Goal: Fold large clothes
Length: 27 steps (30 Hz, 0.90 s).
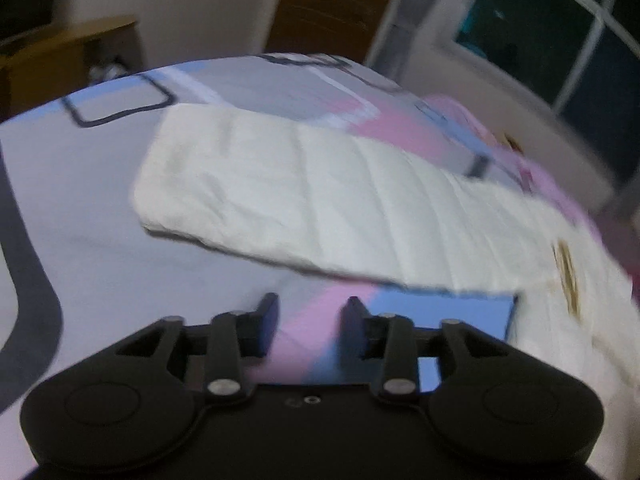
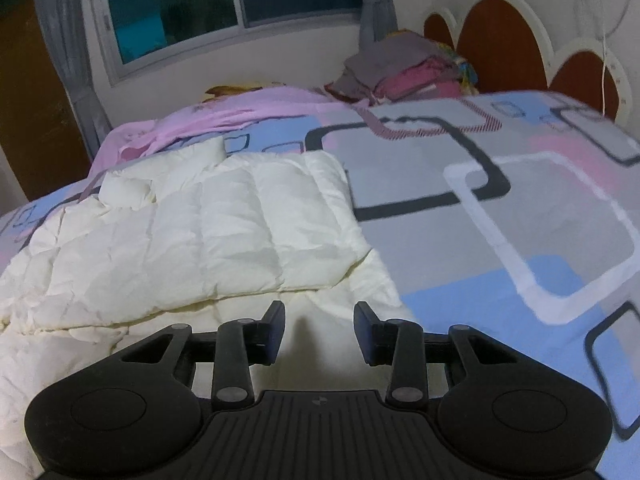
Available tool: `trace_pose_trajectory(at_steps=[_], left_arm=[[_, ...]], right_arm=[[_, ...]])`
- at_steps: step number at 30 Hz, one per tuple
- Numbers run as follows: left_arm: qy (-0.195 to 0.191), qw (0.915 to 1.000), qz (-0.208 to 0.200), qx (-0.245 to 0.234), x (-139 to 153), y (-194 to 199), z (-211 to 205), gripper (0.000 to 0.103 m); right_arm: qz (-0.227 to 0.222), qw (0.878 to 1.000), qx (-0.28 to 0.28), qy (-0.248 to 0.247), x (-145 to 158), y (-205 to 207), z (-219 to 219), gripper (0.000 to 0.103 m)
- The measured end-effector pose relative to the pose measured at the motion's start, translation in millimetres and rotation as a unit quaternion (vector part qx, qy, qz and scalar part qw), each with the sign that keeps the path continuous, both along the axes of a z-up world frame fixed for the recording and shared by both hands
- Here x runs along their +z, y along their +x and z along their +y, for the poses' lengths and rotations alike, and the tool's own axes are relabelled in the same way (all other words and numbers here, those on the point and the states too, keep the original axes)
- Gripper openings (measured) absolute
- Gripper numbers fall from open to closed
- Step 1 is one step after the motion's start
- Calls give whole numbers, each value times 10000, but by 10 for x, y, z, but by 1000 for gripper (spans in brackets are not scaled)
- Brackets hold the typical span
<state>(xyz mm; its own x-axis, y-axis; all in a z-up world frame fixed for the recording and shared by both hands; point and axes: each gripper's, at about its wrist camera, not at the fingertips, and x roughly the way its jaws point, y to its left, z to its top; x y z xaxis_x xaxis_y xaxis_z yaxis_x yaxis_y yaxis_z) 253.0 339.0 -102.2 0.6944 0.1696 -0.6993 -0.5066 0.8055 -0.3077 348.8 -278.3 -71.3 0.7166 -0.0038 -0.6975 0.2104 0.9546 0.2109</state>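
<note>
A cream quilted puffer jacket point(image 2: 200, 232) lies spread on the bed, with one sleeve folded across its body. In the left wrist view, which is blurred, a long padded part of the jacket point(image 1: 320, 200) stretches across the sheet. My left gripper point(image 1: 312, 304) hovers over bare patterned sheet just short of the jacket's near edge, jaws apart with nothing between them. My right gripper point(image 2: 320, 310) hangs over the jacket's lower body near its right edge, jaws apart and empty, not touching the fabric.
The bed sheet point(image 2: 500, 200) is grey, blue and pink with dark rounded squares. A pink garment point(image 2: 208, 120) lies beyond the jacket. A stack of folded clothes point(image 2: 404, 72) sits by the headboard point(image 2: 504, 44). A window point(image 2: 224, 4) is behind; a wooden shelf point(image 1: 68, 56) stands beyond the bed.
</note>
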Motion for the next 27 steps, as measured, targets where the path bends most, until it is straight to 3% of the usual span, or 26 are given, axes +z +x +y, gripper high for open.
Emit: trace_pose_trajectory(at_steps=[1,2,3,4,6,8,9,11,14,18,22,27], left_arm=[[-162,9998,-104,94,-3,39,94,48],[-312,9991,-193,228,-7,67,171,51],[-483,9977,-316,356,-15,112,240,63],[-688,9951,-484,512,-27,168,315,71],[-872,9913,-612,768,-58,280,394,68],[-903,9907,-630,799,-79,380,434,38],[-938,9909,-632,731,-72,444,451,7],[-769,9924,-730,625,26,542,382,6],[-146,9945,-1024,170,312,642,101,5],[314,9870,-1339,-828,632,1003,-498,5],[691,9667,-1444,-1994,817,1349,-1342,5],[945,9330,-1370,-3191,812,1715,-2482,5]], right_arm=[[42,10000,-15,39,-5,14,21,43],[44,10000,-43,59,-2,23,38,67],[-31,9999,-92,55,10,16,61,77],[-104,9999,-89,47,23,12,85,80],[-111,9999,-58,23,35,30,119,80],[-93,9999,-113,-41,56,47,132,80],[-110,9999,-123,-35,72,45,129,80],[-143,9998,-125,-51,108,36,118,78],[-202,9996,-182,-92,151,2,92,78],[-264,9991,-325,-36,198,9,30,78],[-360,9986,-397,2,263,29,-21,78],[-476,9976,-495,129,298,90,-160,78]])
